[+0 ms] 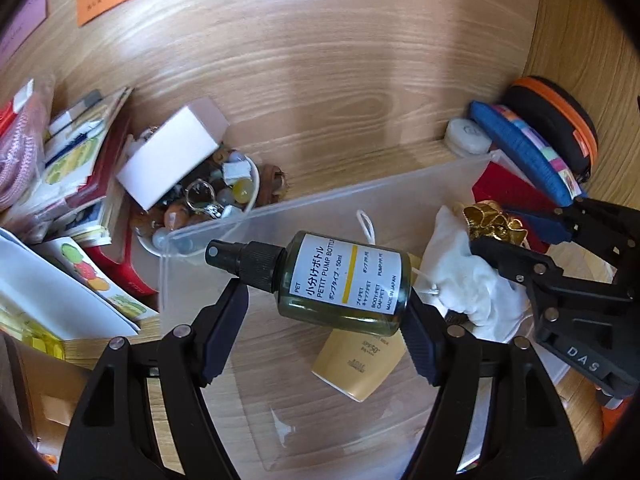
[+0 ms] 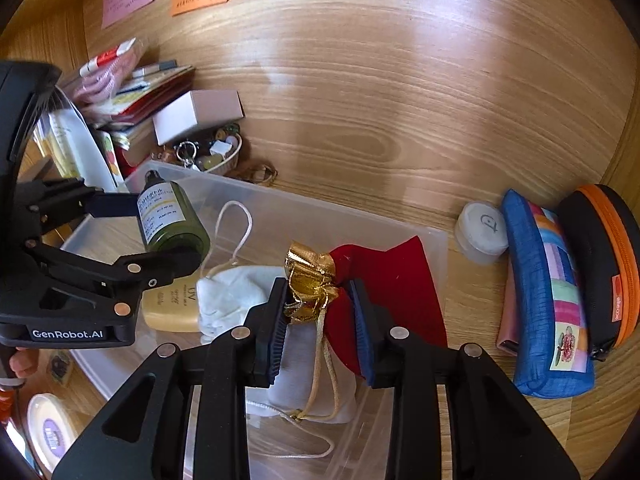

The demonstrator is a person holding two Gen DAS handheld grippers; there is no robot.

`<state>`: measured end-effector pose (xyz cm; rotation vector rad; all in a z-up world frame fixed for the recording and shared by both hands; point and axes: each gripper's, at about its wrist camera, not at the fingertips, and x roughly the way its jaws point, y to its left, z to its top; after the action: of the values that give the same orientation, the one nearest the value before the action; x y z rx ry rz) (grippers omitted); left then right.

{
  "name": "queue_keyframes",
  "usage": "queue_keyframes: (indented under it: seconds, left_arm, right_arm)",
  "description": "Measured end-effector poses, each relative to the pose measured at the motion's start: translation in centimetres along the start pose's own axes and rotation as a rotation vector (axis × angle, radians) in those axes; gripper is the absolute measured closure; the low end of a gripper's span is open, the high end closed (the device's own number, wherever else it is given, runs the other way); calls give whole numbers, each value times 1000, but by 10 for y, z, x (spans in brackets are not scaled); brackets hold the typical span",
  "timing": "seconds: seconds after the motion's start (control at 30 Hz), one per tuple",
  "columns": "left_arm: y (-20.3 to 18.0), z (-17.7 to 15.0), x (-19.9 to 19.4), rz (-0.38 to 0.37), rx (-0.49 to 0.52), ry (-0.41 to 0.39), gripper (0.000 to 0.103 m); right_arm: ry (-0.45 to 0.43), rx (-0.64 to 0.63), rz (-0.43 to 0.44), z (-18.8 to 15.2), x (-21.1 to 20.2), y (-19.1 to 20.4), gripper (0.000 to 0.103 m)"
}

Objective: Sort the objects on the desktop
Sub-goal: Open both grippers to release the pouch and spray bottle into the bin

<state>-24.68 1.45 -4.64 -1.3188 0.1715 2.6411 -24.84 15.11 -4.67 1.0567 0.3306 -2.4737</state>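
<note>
Above the clear plastic bin point(image 1: 248, 216), the left gripper point(image 1: 326, 312) clasps a green pump bottle point(image 1: 344, 280) lying sideways between its jaws; beside it, the right gripper point(image 2: 320, 304) pinches a red pouch point(image 2: 384, 280) at its gold-tied neck, over a white drawstring bag point(image 2: 232, 292) and a tan sunscreen tube point(image 1: 356, 364) inside.

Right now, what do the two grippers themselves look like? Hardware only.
Both match: matte black plastic linkage arms with silver rivets and dark blue ribbed pads. The left gripper reads "GenRobot.AI" in white on its body in the right wrist view; the right gripper shows "DAS" in the left wrist view. No cables or sleeves visible.
</note>
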Motion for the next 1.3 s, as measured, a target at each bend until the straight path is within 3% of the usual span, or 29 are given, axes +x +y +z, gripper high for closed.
queue_keyframes:
  seconds: [0.47,0.63,0.97,1.3]
  left_arm:
    - [-9,0,17,21,24,100,30]
    - [-8,1,20,4,-2,116,29]
    - [-2,1,3,1,-24,94,29]
    - [9,-6,-54,23,-60,-31,18]
  right_arm:
    - [13,-66,-63,-5,8,15,72]
    - [19,-69,-68,-4,1,15,60]
    - [-20,-62,-79,-5,-28,17,52]
    - [-98,-40,-94,-6,-77,23,40]
